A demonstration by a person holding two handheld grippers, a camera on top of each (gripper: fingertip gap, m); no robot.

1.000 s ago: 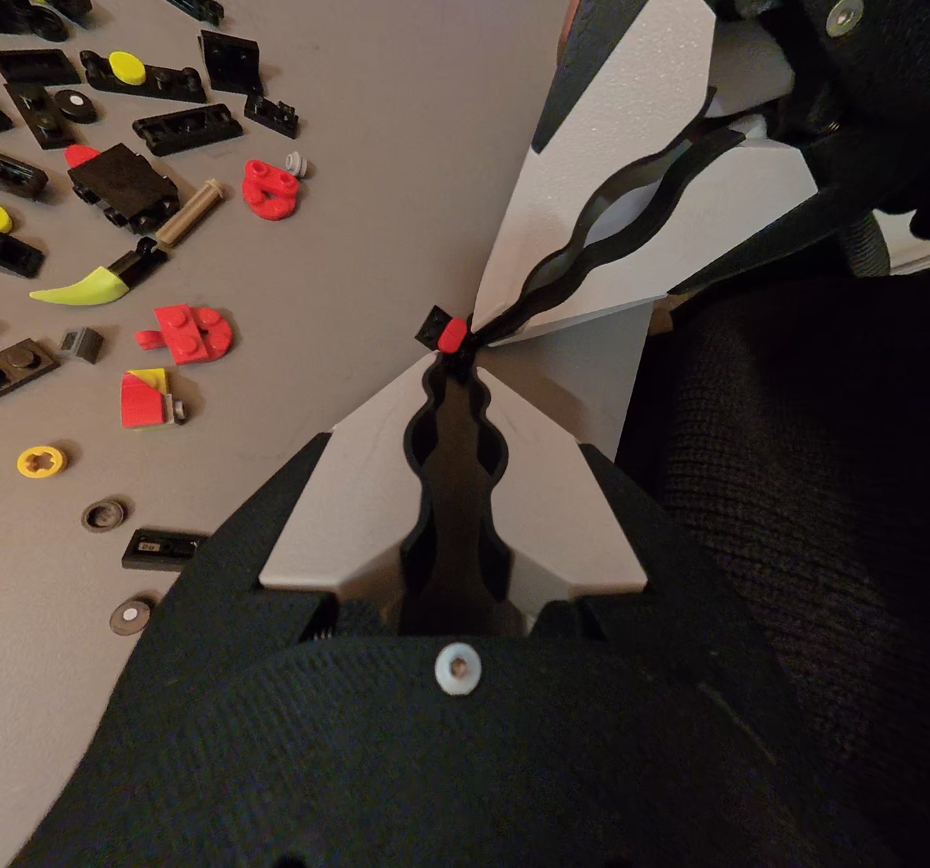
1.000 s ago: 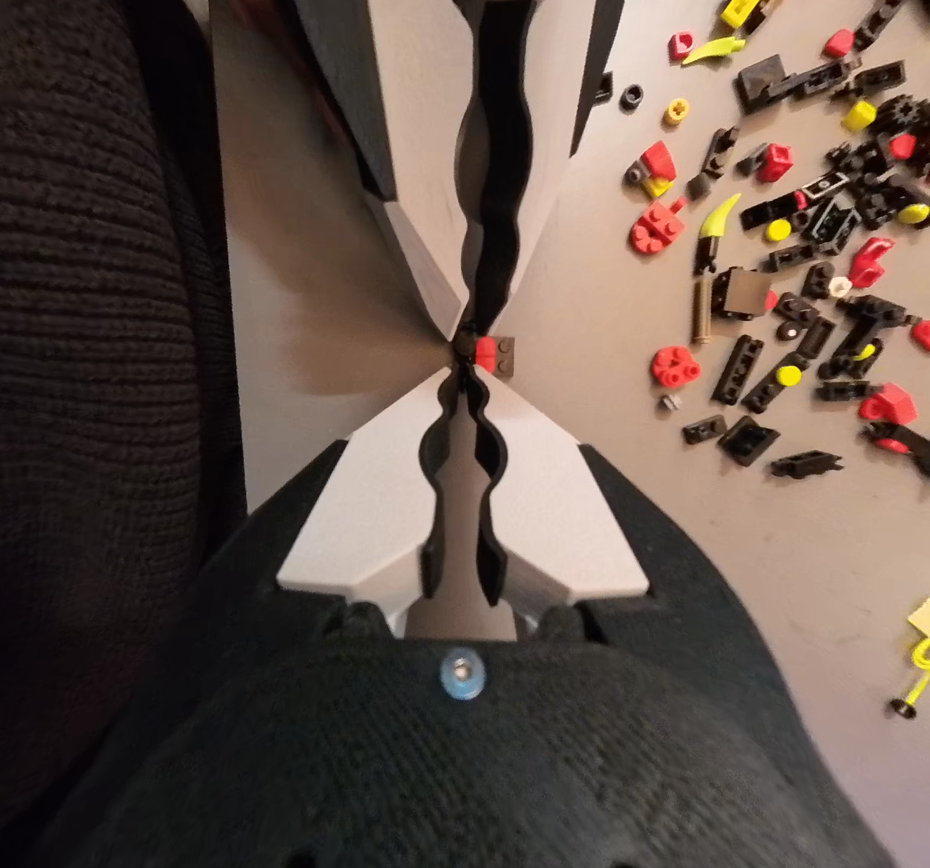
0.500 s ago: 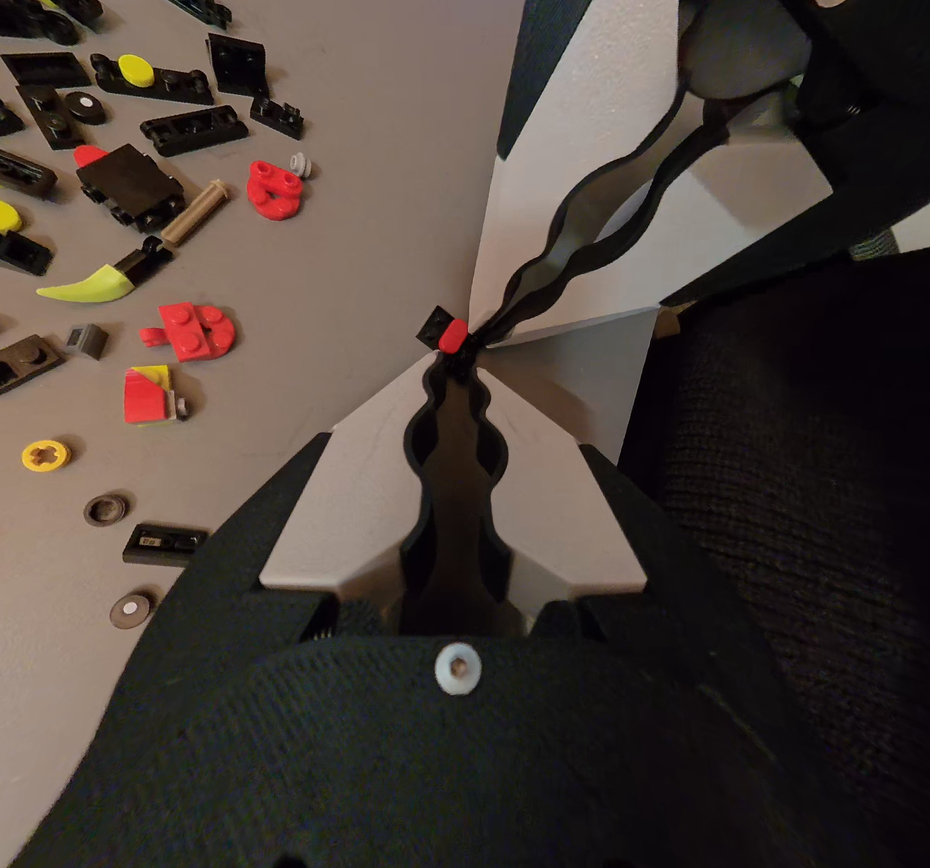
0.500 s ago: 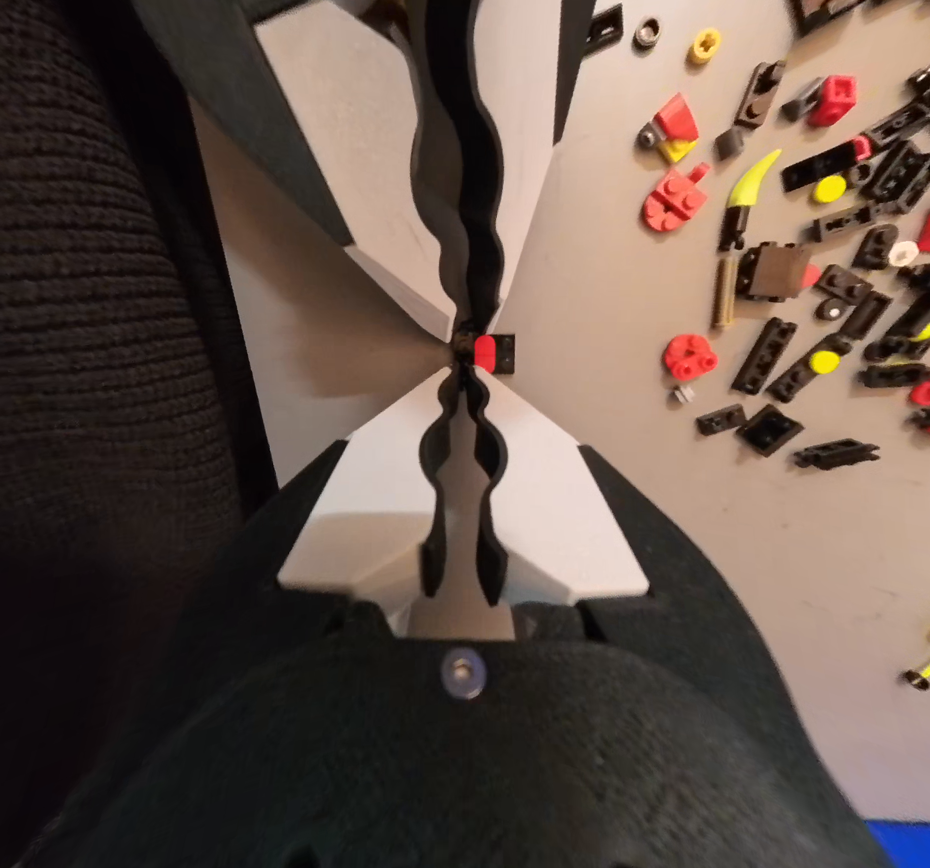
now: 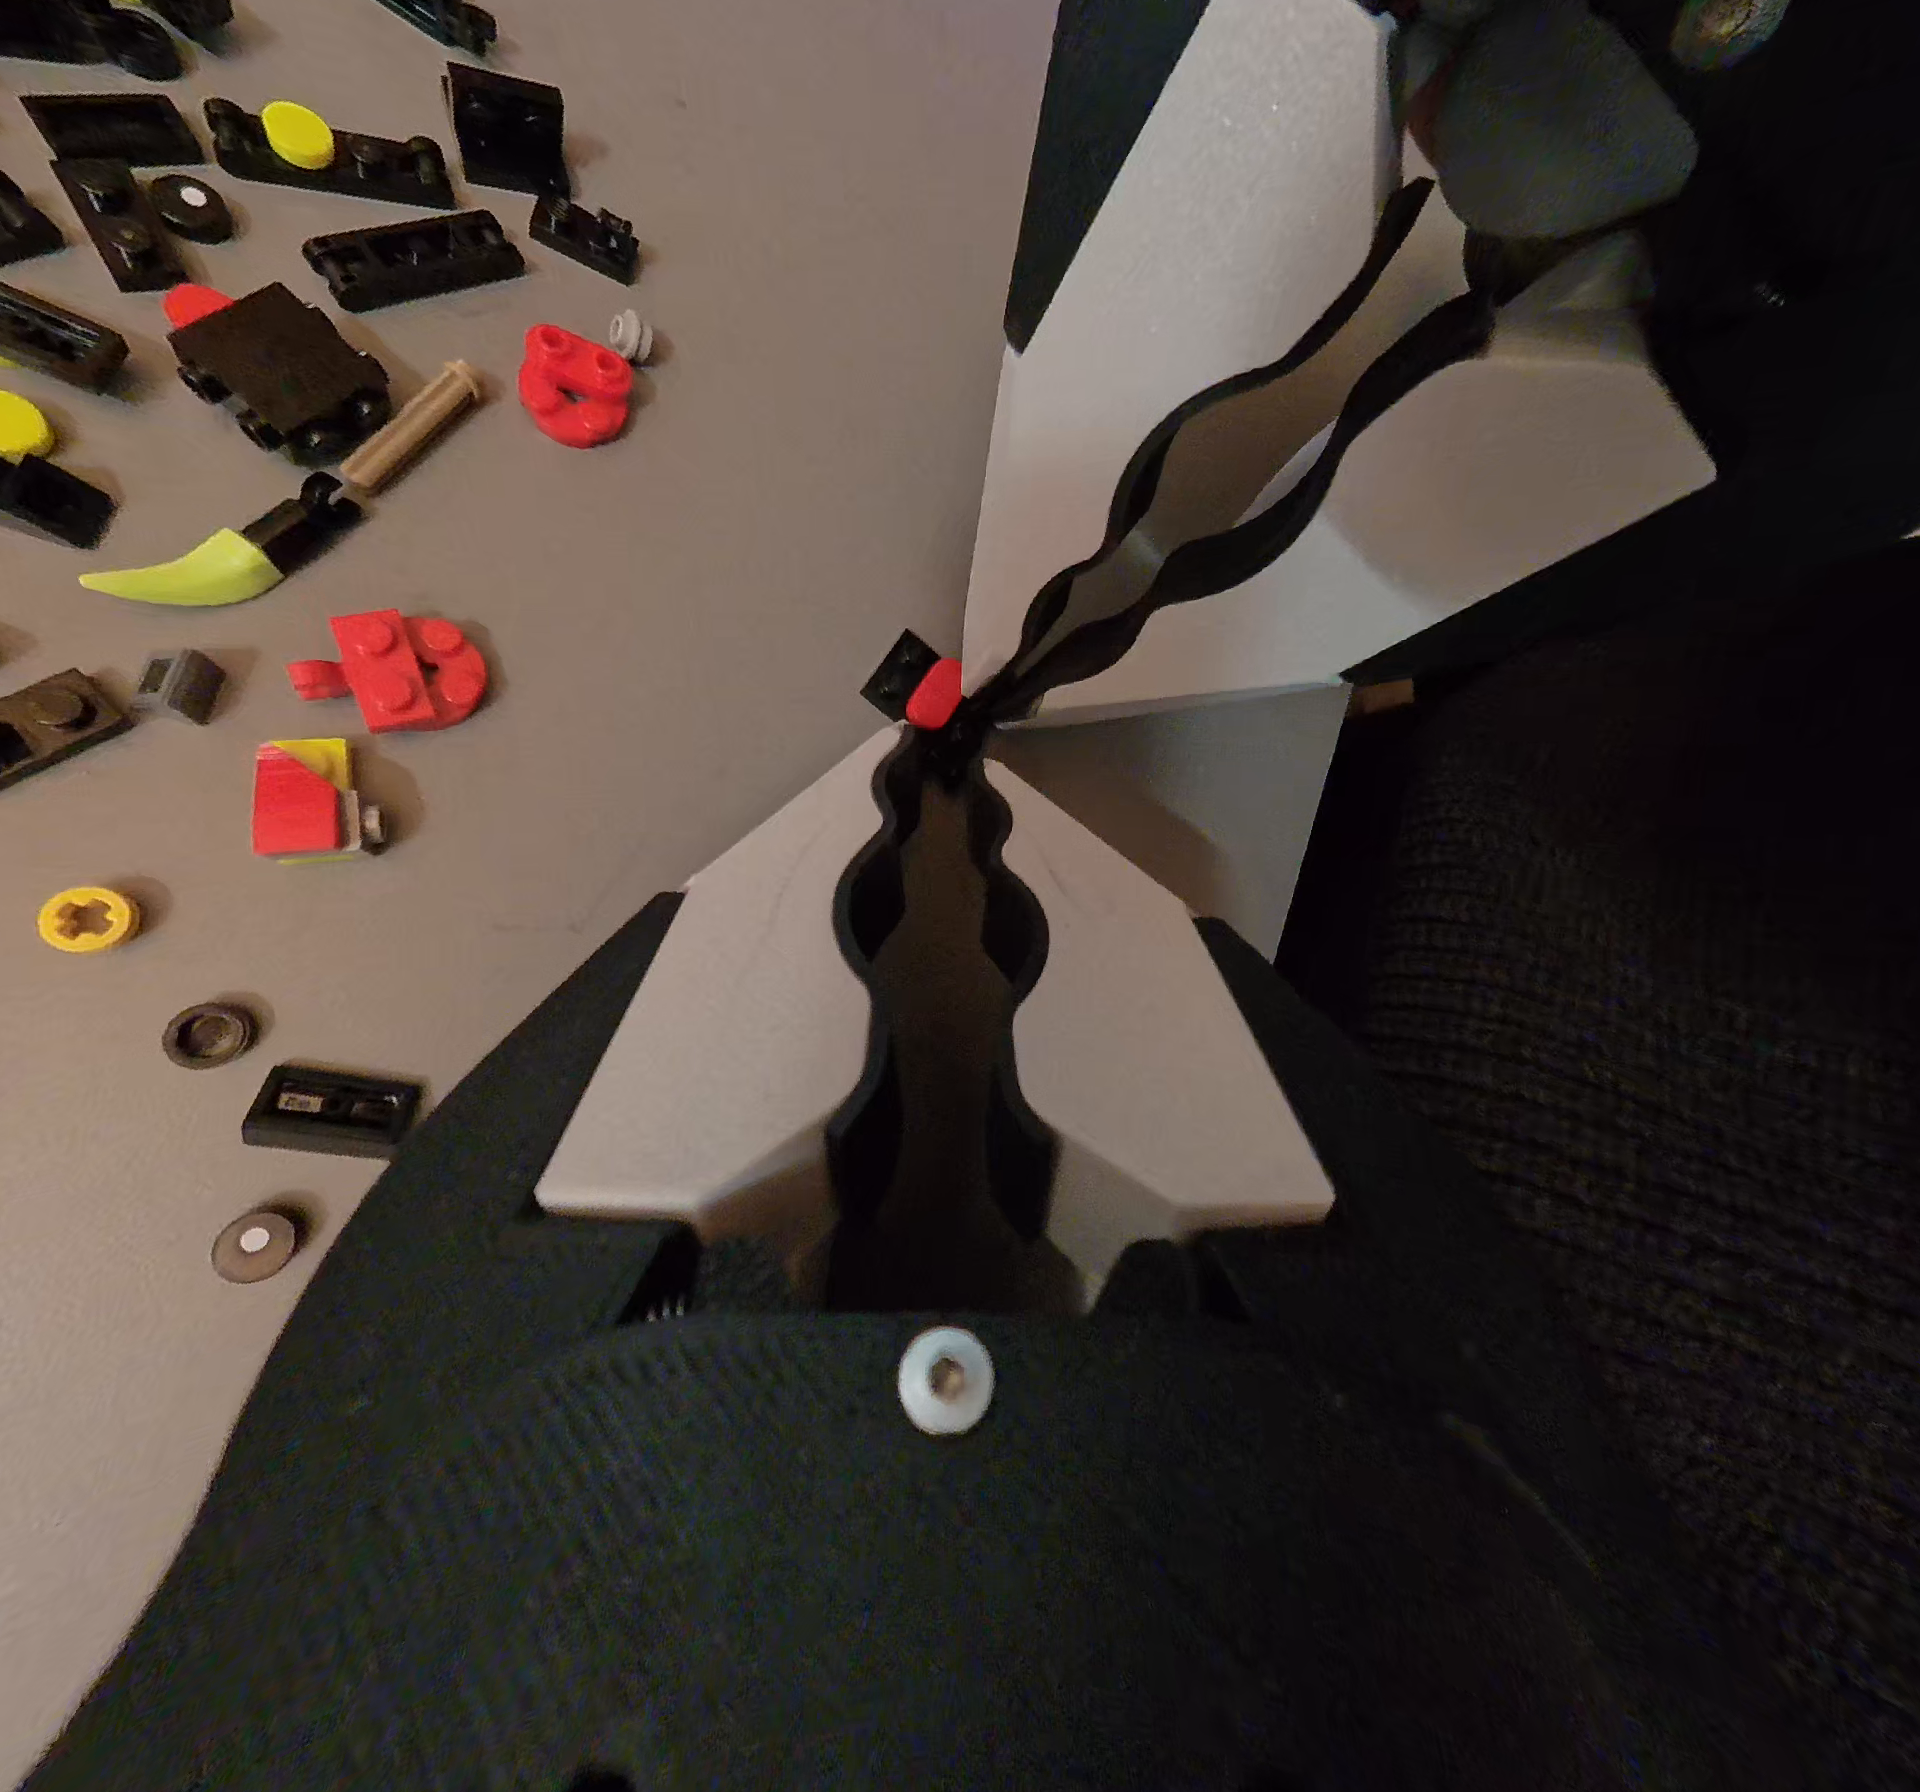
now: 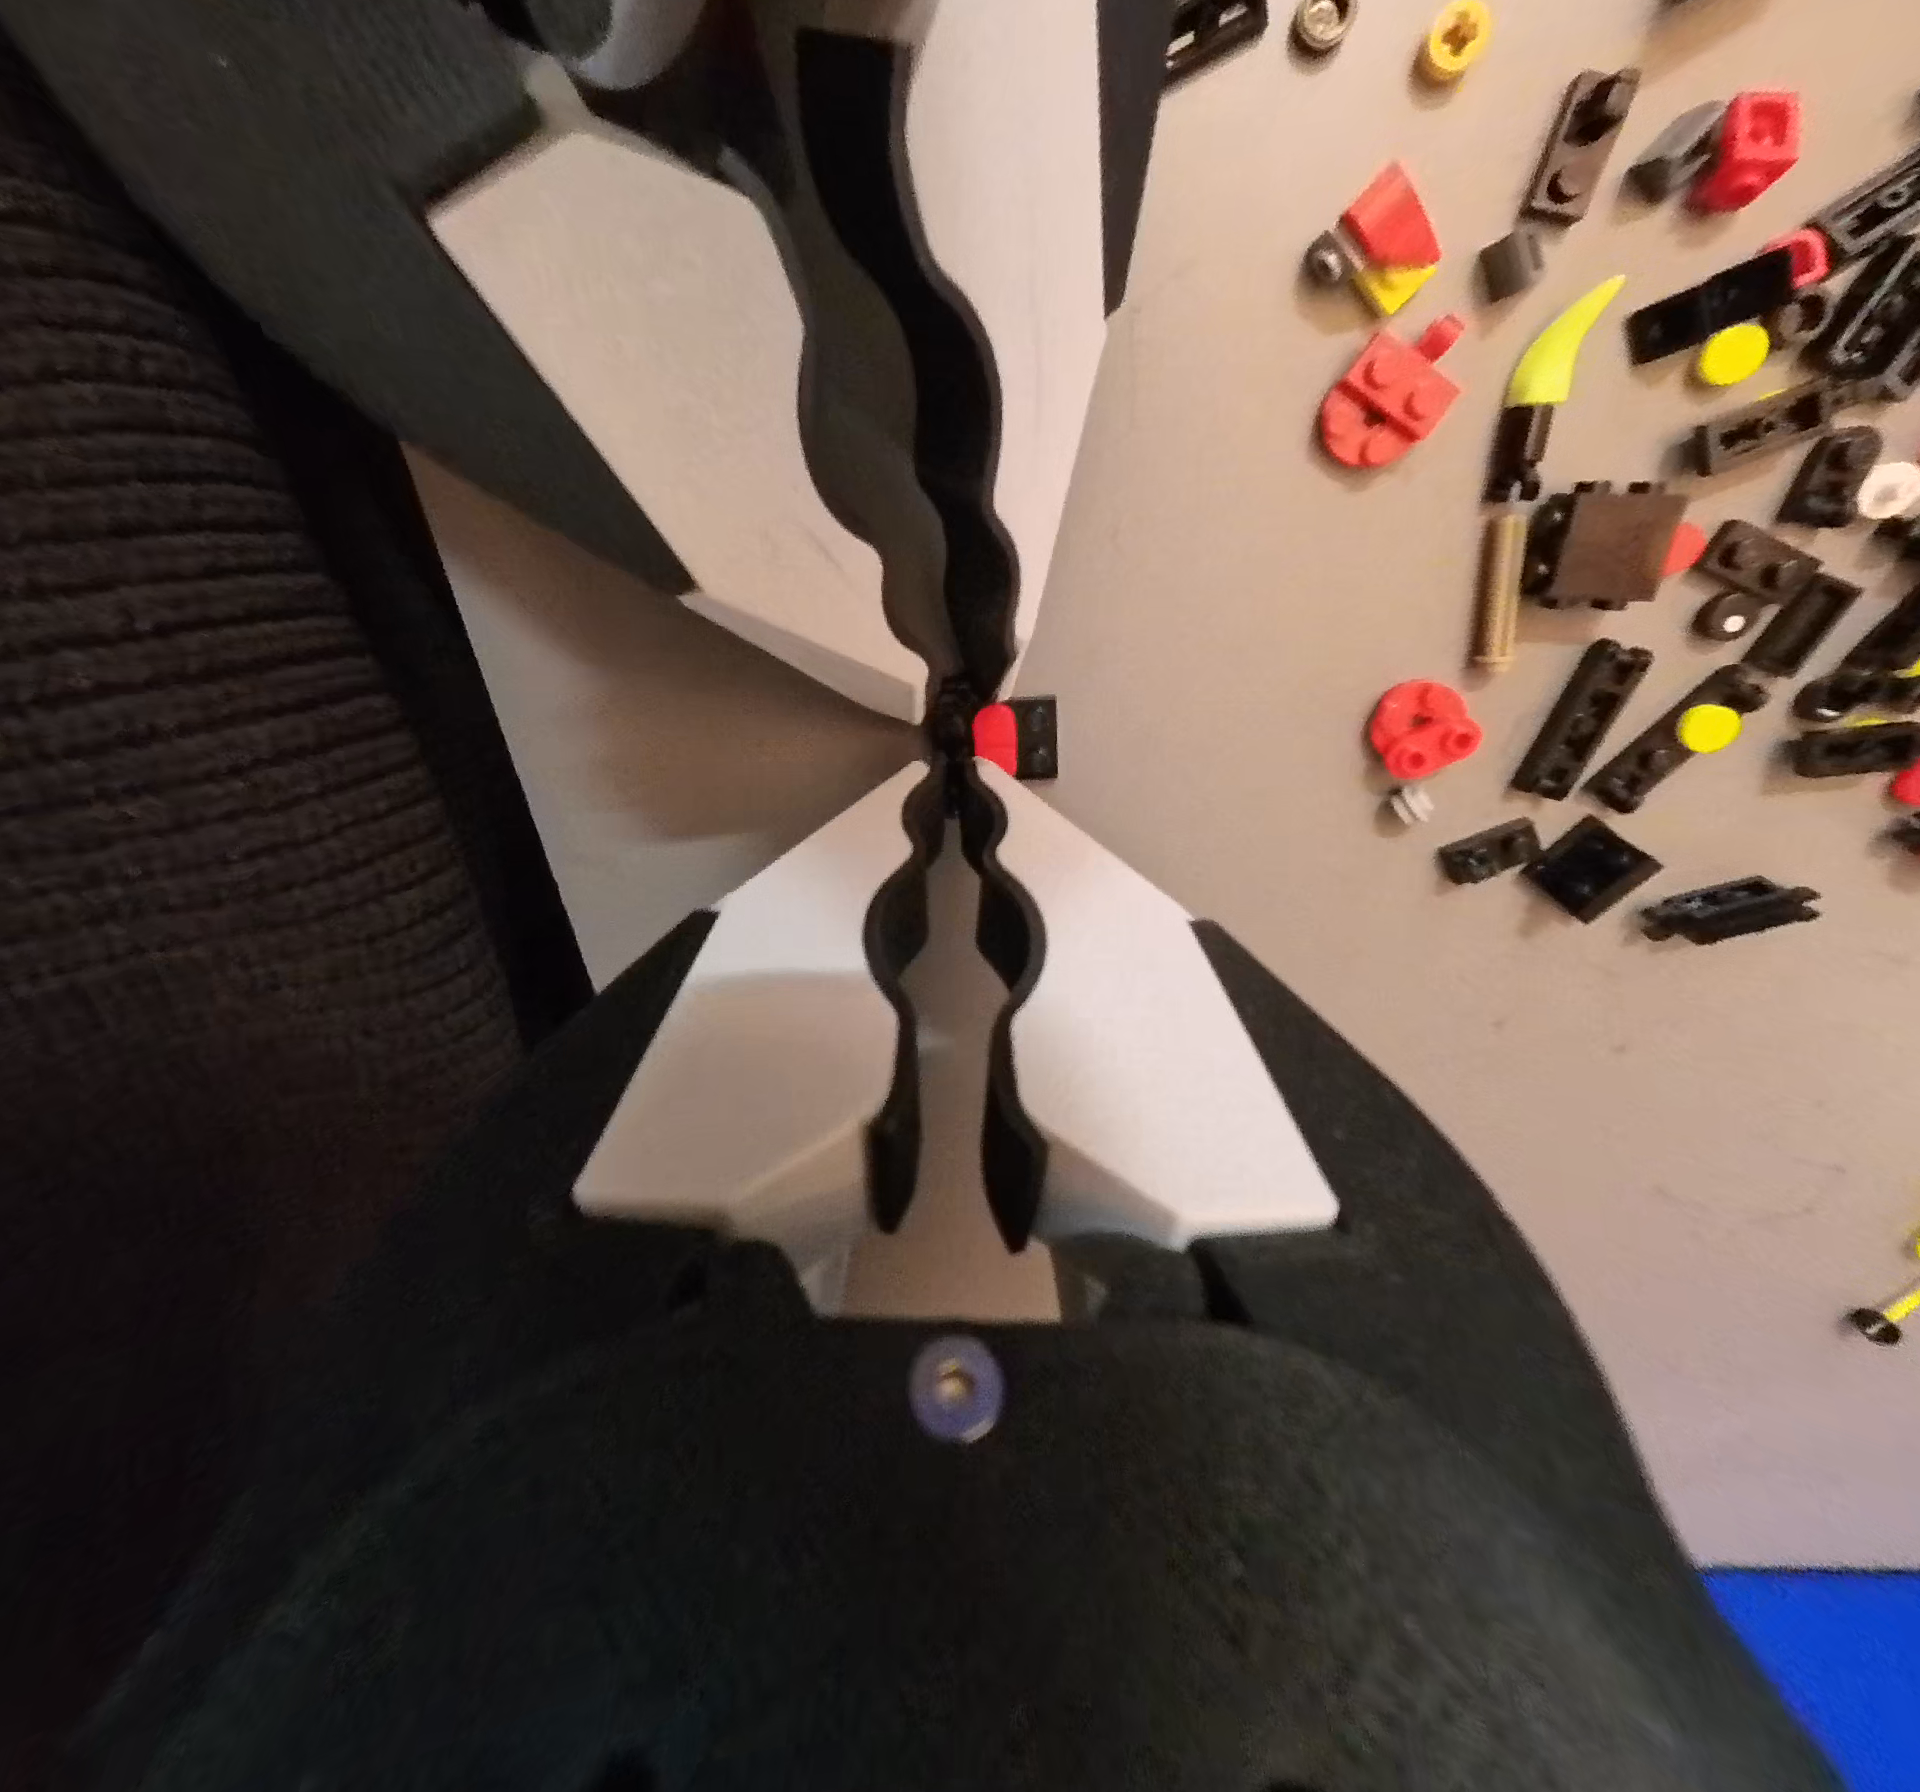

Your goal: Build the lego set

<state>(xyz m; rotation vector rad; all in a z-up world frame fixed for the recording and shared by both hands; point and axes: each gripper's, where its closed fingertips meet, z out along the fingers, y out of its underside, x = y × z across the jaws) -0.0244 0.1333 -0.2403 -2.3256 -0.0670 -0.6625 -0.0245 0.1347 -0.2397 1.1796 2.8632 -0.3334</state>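
both your tongs meet tip to tip above the desk (image 5: 727,184), left tongs (image 5: 940,745) and right tongs (image 6: 961,771) still clamped on one small black-and-red brick piece (image 5: 914,688); nothing's shifted.

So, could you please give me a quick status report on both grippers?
Left gripper and right gripper tip to tip, shut on one small black and red brick piece. Loose bricks lie apart.

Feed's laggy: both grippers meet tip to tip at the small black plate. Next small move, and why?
Probably ease the right gripper straight back, left gripper gripping: both tips crowd the one black plate with its red tile, hiding the contact.
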